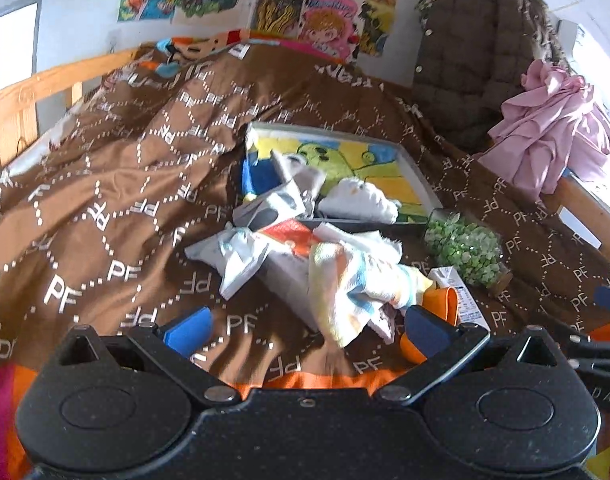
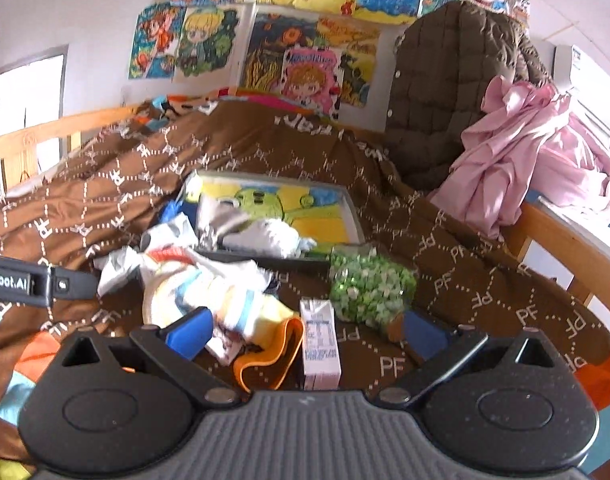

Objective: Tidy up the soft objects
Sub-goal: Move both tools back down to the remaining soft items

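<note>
A heap of soft things lies on the brown bedspread [image 1: 117,184]: a pastel striped cloth [image 1: 353,280] [image 2: 209,296], crumpled white and grey pieces [image 1: 241,252] [image 2: 117,264], and an orange cloth [image 2: 265,356]. Behind them a shallow tray [image 1: 419,172] [image 2: 351,208] with a cartoon picture holds a white fluffy cloth [image 1: 361,198] [image 2: 273,236] and a grey piece [image 1: 301,176]. My left gripper [image 1: 309,320] is open just short of the striped cloth. My right gripper [image 2: 305,332] is open, straddling the orange cloth and a small carton [image 2: 319,348].
A jar of green pieces [image 1: 465,246] [image 2: 369,284] lies on its side right of the heap. The small carton [image 1: 461,292] lies by it. A dark quilted jacket [image 2: 457,88] and pink clothes [image 2: 521,152] hang at the right bed rail. A wooden rail [image 1: 45,80] runs along the left.
</note>
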Action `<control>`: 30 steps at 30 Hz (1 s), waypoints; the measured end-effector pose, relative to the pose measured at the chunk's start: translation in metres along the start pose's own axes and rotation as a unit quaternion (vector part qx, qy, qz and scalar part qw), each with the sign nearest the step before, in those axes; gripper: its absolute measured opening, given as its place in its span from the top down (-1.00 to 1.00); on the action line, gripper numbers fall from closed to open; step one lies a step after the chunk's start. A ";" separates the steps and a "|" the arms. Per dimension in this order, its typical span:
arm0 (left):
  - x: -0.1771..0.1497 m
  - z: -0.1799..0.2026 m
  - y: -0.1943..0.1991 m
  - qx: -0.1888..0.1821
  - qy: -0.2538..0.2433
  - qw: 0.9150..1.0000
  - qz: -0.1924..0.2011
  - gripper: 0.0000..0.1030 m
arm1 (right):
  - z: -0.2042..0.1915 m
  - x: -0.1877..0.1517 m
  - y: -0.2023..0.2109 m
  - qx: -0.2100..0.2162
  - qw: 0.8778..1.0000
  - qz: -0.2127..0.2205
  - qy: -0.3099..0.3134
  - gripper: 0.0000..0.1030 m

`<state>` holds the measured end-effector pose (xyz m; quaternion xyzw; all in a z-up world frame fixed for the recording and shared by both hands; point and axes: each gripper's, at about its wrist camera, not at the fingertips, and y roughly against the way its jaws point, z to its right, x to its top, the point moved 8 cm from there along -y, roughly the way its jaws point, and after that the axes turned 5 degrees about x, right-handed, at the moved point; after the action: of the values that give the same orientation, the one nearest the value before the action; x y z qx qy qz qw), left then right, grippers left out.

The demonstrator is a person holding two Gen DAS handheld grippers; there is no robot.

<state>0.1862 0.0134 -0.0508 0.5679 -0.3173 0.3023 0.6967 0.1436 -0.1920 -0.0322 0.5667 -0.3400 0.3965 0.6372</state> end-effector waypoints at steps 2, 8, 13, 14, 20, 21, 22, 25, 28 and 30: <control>-0.002 -0.003 -0.004 0.002 0.009 1.000 -0.010 -0.99 | -0.002 -0.002 -0.003 0.002 1.000 -0.006 0.005 -0.99; -0.002 -0.005 -0.008 0.001 0.021 1.000 -0.022 -0.99 | -0.010 -0.005 -0.009 0.012 1.000 -0.018 0.017 -0.99; -0.001 -0.002 -0.011 -0.002 0.020 1.000 -0.022 -0.99 | -0.012 -0.006 -0.014 0.017 0.999 -0.026 0.017 -0.99; -0.001 -0.002 -0.012 -0.003 0.019 1.000 -0.023 -0.99 | -0.012 -0.007 -0.015 0.018 0.999 -0.028 0.016 -0.99; 0.000 0.002 -0.025 -0.003 0.003 1.000 -0.029 -0.99 | -0.011 -0.013 -0.029 0.032 0.998 -0.058 -0.005 -0.99; 0.000 0.003 -0.027 -0.003 0.001 1.000 -0.029 -0.99 | -0.011 -0.015 -0.033 0.035 0.997 -0.064 -0.008 -0.99; 0.001 0.003 -0.029 -0.002 0.000 1.000 -0.028 -0.99 | -0.011 -0.016 -0.036 0.038 0.997 -0.070 -0.011 -0.99; 0.004 0.002 -0.036 0.001 -0.008 1.000 -0.025 -0.99 | -0.012 -0.018 -0.046 0.046 0.995 -0.082 -0.011 -0.99; 0.010 0.002 -0.047 -0.003 -0.028 0.999 -0.021 -0.99 | -0.012 -0.021 -0.058 0.063 0.993 -0.096 -0.019 -0.99; 0.013 0.003 -0.055 -0.018 -0.037 0.999 -0.026 -0.99 | -0.012 -0.025 -0.067 0.074 0.991 -0.111 -0.026 -0.99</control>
<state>0.2374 0.0022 -0.0732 0.5744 -0.3337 0.2571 0.7019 0.1918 -0.1860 -0.0863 0.6569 -0.2611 0.3319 0.6246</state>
